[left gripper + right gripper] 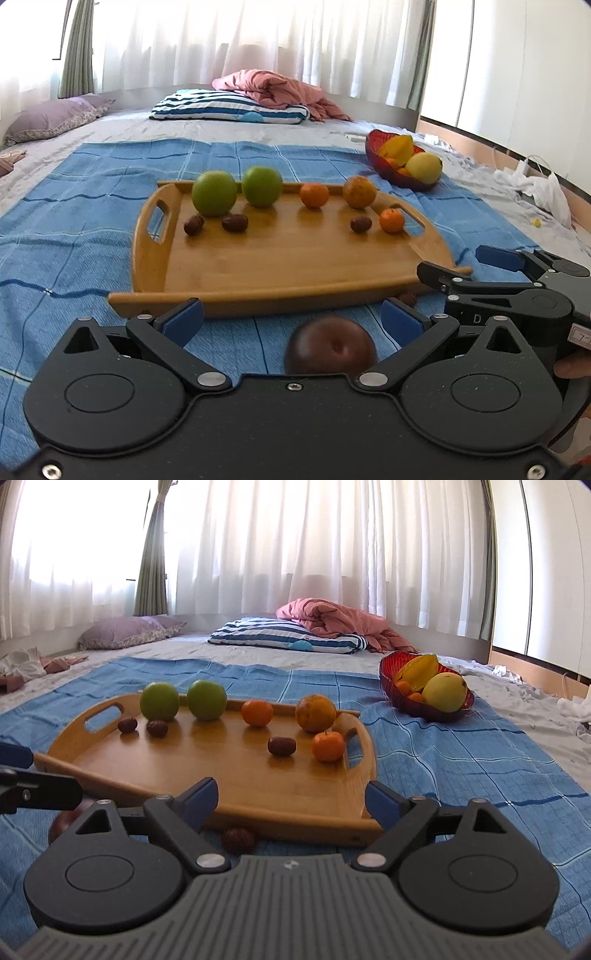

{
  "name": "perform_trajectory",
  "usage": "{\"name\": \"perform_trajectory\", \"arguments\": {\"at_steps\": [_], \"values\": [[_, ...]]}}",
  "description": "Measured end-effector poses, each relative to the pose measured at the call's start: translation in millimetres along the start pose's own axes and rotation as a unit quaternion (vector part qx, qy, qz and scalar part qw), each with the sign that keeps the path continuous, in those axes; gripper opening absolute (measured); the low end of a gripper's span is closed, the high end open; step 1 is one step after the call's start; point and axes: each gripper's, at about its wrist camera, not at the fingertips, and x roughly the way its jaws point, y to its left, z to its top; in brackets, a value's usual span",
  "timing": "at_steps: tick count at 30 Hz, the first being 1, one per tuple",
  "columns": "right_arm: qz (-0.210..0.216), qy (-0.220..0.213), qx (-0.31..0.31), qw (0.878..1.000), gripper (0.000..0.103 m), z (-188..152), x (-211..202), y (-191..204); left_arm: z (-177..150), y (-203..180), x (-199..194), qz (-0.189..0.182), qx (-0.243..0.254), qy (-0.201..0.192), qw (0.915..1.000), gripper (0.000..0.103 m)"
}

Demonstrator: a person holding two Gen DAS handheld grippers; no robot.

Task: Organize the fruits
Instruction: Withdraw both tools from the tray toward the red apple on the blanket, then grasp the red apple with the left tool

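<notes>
Nearest, a dark red apple [330,345] lies on the blue cloth [92,229] before the tray's near edge [258,299], inside the left gripper's [293,319] wide, untouching jaws. Right gripper [290,801] spreads wide, empty, above a date [239,840]. Closing off-centre could roll the apple away.

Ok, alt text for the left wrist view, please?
Open left tongs hang over a dark red fruit on the blue cloth, just before a wooden tray holding two green apples, oranges and dates; a red fruit bowl sits beyond.

A home bedroom: a bed [258,653] with pillows [129,637], a crumpled quilt [332,622] and curtained windows [295,554].
</notes>
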Motion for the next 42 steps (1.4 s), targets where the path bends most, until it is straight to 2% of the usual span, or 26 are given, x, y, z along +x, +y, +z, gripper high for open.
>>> {"name": "perform_trajectory", "arguments": {"at_steps": [17, 22, 25, 30, 34, 42], "values": [[0.004, 0.01, -0.027, 1.0, 0.094, -28.3, -4.2, 8.9, -22.2, -16.0, 6.0, 0.0, 0.013, 0.021, 0.9997, 0.102], [0.006, 0.013, -0.029, 0.999, 0.094, -30.9, -2.4, 10.3, -26.8, -20.7, 10.5, -0.005, 0.014, 0.032, 0.9994, 0.095], [0.008, 0.014, -0.031, 0.999, 0.094, -30.3, -1.1, 11.2, -28.6, -23.2, 13.8, -0.005, 0.014, 0.038, 0.9992, 0.082], [0.014, 0.017, -0.032, 0.999, 0.094, -30.1, 0.4, 11.4, -30.9, -26.4, 20.0, -0.016, 0.015, 0.049, 0.9986, 0.072], [0.021, 0.019, -0.026, 0.999, 0.094, -30.3, 1.5, 12.5, -31.7, -28.3, 21.6, -0.007, 0.022, 0.048, 0.9986, 0.062], [0.025, 0.021, -0.021, 0.999, 0.094, -29.7, 3.9, 18.5, -30.1, -24.6, 20.9, -0.009, 0.018, 0.046, 0.9987, 0.062]]}}
